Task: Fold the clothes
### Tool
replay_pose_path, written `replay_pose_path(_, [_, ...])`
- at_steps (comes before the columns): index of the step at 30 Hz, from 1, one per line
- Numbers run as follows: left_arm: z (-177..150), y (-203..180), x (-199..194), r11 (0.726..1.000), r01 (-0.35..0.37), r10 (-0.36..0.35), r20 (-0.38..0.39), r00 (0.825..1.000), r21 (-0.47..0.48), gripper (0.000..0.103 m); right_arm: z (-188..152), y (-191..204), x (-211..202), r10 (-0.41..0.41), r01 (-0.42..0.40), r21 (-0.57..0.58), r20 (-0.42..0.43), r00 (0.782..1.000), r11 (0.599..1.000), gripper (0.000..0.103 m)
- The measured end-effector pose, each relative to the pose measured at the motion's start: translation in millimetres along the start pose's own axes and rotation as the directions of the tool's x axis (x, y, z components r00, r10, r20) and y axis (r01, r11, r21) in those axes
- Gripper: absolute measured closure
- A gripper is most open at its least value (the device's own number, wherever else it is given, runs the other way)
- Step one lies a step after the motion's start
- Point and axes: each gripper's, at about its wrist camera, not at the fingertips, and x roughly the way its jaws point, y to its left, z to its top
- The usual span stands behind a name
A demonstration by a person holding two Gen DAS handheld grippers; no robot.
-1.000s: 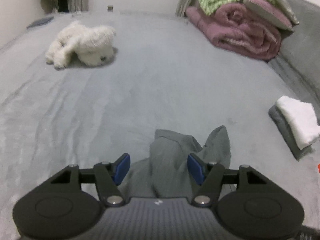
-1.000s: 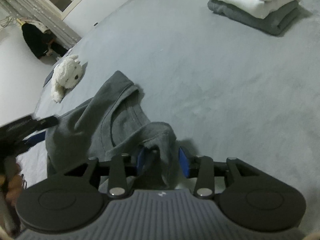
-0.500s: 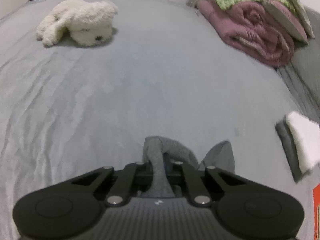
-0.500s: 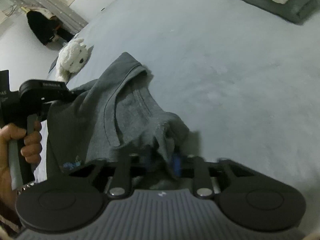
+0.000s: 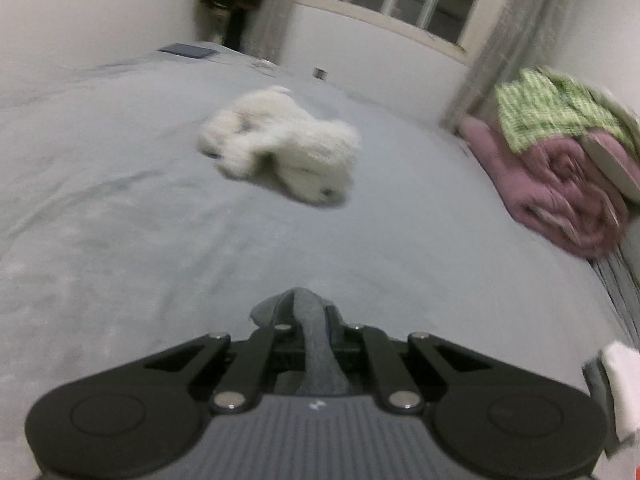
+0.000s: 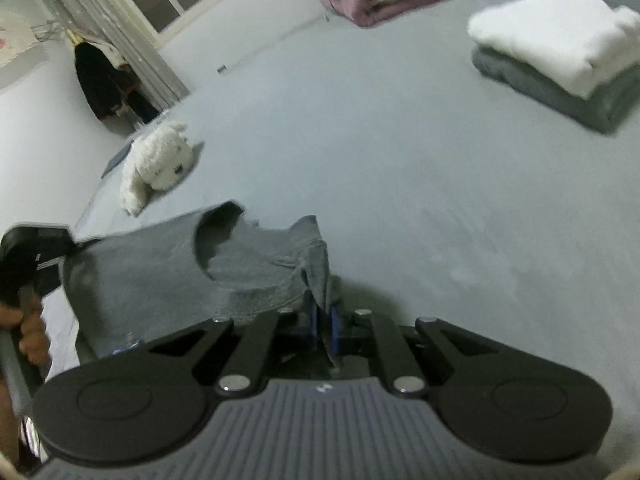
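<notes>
A dark grey T-shirt (image 6: 160,264) hangs stretched between the two grippers above the grey bed, its neck opening facing up. My right gripper (image 6: 324,320) is shut on one shoulder of it, a fold of cloth sticking up between the blue pads. In the left wrist view my left gripper (image 5: 310,320) is shut on the other shoulder, and a strip of the grey T-shirt (image 5: 316,344) runs back between its fingers. The right wrist view shows the left gripper's black body (image 6: 28,256) at the left edge, held by a hand (image 6: 28,332).
A white plush dog (image 5: 280,144) lies on the bed (image 5: 120,240) ahead of the left gripper. A folded white garment on a folded grey one (image 6: 560,52) sits at the right. A rolled pink blanket with green cloth (image 5: 560,160) lies by the window wall.
Both grippers closed on the T-shirt's shoulders, then lifted it off the bed and pulled it taut between them. Both views tilted up toward the window.
</notes>
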Motion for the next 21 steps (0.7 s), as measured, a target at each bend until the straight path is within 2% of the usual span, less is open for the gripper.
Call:
replay_pose_path(3, [-1.2,26.3,-12.3,0.999,-0.008,0.009,0.009,1.000,-0.049,0.099,7.9,12.9,2.6,0.004,-0.002,-0.032,0.053,0.999,0.999,0.095])
replay_pose_path(7, [-5.5,39.3,-32.8,0.998,0.011,-0.010,0.023,1.000,-0.058,0.099,17.9,27.4,-7.8,0.008,0.004,-0.078,0.156,0.988,0.997,0.095])
replay_pose_path(13, [-12.0,58.6,-63.5,0.997,0.040,-0.037,0.045,0.998,-0.072,0.099,28.0,46.0,-40.5,0.016,0.032,-0.152,0.306,0.952,0.988,0.096])
replay_pose_path(21, [6.5,45.5,-66.0,0.998,0.056,-0.052,0.088,0.995,-0.041,0.098,69.3,71.0,-30.9,0.000,0.082,-0.226,0.338,0.941,0.971,0.096])
